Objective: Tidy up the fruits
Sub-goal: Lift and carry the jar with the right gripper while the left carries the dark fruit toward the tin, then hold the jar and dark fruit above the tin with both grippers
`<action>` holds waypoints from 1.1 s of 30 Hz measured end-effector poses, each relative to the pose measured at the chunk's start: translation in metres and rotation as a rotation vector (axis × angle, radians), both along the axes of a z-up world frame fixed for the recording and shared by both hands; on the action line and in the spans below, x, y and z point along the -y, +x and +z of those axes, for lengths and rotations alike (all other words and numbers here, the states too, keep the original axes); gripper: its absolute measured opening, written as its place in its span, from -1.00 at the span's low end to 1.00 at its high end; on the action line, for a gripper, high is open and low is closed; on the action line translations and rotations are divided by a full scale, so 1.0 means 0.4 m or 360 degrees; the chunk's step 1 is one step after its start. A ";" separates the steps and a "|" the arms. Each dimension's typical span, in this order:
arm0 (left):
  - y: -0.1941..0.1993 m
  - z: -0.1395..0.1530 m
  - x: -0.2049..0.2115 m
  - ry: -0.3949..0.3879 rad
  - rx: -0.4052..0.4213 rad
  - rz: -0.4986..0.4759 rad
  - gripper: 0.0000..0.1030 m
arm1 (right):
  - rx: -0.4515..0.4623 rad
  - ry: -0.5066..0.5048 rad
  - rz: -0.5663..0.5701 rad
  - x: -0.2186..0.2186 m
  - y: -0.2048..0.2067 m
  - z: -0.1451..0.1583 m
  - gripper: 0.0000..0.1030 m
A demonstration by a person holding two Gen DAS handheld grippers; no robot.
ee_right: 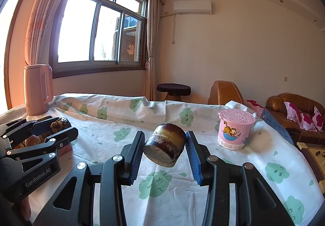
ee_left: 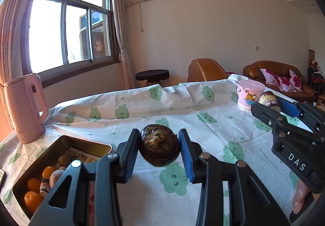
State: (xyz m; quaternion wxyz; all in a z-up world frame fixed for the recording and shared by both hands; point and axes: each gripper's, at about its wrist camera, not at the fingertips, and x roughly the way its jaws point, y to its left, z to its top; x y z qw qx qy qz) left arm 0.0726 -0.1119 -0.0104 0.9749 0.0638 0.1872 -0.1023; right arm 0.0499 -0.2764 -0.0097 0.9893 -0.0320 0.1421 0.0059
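Two dark fruits are held up off the counter (ee_left: pixel 203 124), one in each gripper. The left gripper (ee_left: pixel 159 149) clamps a round, blackish-brown fruit (ee_left: pixel 160 147) at the centre of the left wrist view, its broken face pale and crumbly, turned toward the camera. The right gripper (ee_right: pixel 164 145) pinches a stubby cylindrical fruit (ee_right: pixel 165 144) at the centre of the right wrist view: brown-purple skin with whitish patches, yellowish at the upper end, a grainy cut face at the lower left. Its long axis tilts from lower left to upper right.

At lower left of the left wrist view a metal tin (ee_left: pixel 61 140) holds oranges (ee_left: pixel 32 199) and other pieces. A pink jug (ee_left: pixel 24 108) stands at mid left, a pink lidded cup (ee_right: pixel 235 128) at right on the cloud-print cloth (ee_right: pixel 121 134).
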 end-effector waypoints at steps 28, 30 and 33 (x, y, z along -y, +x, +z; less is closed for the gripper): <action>-0.064 0.015 -0.187 0.0008 0.0017 0.0170 -0.20 | -0.0032 -0.0090 0.0317 -0.221 -0.020 0.046 -0.15; -0.064 0.017 -0.204 0.0003 0.0020 0.0189 -0.20 | -0.0029 -0.0100 0.0339 -0.239 -0.021 0.050 -0.15; -0.064 0.023 -0.229 -0.0003 0.0030 0.0218 -0.20 | -0.0027 -0.0113 0.0369 -0.263 -0.019 0.056 -0.15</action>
